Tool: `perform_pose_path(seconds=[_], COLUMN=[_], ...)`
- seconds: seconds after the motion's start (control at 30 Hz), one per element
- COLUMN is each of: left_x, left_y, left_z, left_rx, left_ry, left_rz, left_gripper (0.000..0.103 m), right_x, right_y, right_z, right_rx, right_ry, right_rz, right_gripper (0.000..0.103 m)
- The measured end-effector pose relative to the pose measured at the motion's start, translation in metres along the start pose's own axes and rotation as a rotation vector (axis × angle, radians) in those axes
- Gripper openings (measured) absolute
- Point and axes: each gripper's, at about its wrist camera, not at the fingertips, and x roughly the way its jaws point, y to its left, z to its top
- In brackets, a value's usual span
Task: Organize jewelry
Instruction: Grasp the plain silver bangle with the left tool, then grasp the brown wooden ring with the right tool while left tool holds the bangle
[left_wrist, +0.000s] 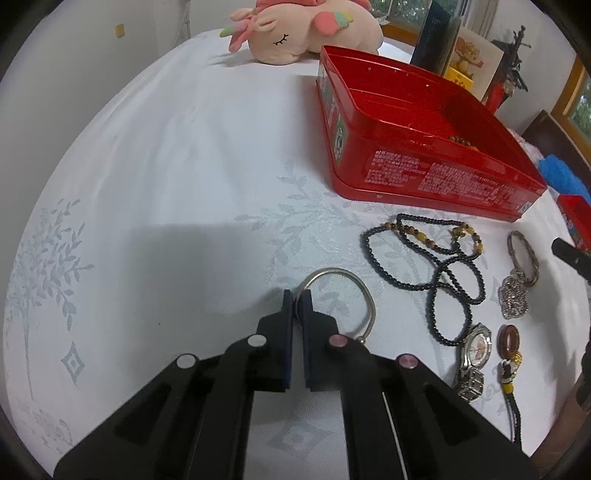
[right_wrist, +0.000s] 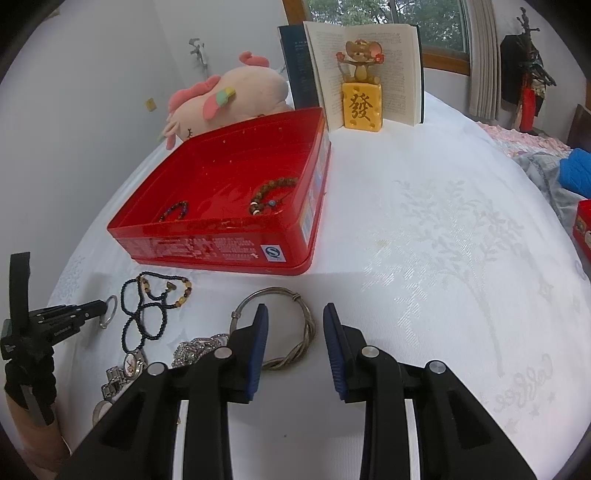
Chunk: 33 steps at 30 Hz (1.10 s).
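My left gripper (left_wrist: 296, 295) is shut on a plain silver bangle (left_wrist: 347, 284) just above the white cloth; it also shows in the right wrist view (right_wrist: 110, 308). My right gripper (right_wrist: 295, 314) is open over a twisted silver bangle (right_wrist: 295, 332), whose right side lies between the jaws. The open red tin (right_wrist: 225, 236) behind holds a brown bead bracelet (right_wrist: 273, 194) and a dark bead bracelet (right_wrist: 175, 210). On the cloth lie a black bead necklace (left_wrist: 436, 266), a watch (left_wrist: 476, 347), a rhinestone pendant (left_wrist: 513, 299) and a brown ring charm (left_wrist: 509, 341).
A pink plush toy (right_wrist: 229, 103), an open book (right_wrist: 369, 70) and a yellow mouse figurine (right_wrist: 362, 96) stand behind the tin. A second red box (right_wrist: 583, 229) and blue cloth (right_wrist: 576, 173) sit at the right edge.
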Motion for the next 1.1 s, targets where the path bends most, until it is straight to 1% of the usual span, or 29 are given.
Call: perform_pose_path(seconds=[0.2,0.27,0.33,0.4,0.47,0.67,0.83,1.1], left_x=[-0.003,-0.004,-0.006,-0.009,-0.011,-0.013,-0.013,-0.010], left_y=[-0.003,-0.004,-0.005,-0.005,-0.005,-0.004,-0.003,-0.003], left_z=[-0.001,-0.001,-0.001,-0.002,-0.002,-0.003,-0.004,-0.004], left_rx=[0.001,-0.001,-0.001,-0.002,-0.005,-0.008,-0.009,-0.011], left_ry=[-0.003,-0.003,-0.009,-0.014,-0.016,-0.015,-0.014,-0.008], left_rz=[-0.044,-0.058,-0.063,-0.071,-0.080,-0.097,-0.103,-0.114], left_gripper=[0.002,0.002,0.002,0.002,0.002,0.002,0.002,0.002], right_x=[0.000,0.002,0.002,0.004,0.005,0.013,0.021,0.028], right_y=[0.024,0.036,0.046,0.055,0.062,0.075,0.081,0.089], right_z=[-0.006,-0.011,-0.017,-0.021,-0.026,-0.040,-0.046,-0.043], right_rx=[-0.067,-0.105,-0.133,-0.152,-0.173,-0.212,-0.216,-0.227], right_ry=[0.034,0.054,0.083,0.106,0.124,0.198,0.242,0.261], right_rz=[0.089,0.120,0.186,0.207,0.200,0.203,0.207,0.189], right_gripper=[0.031,0.031,0.031,0.030,0.030,0.018,0.017,0.017])
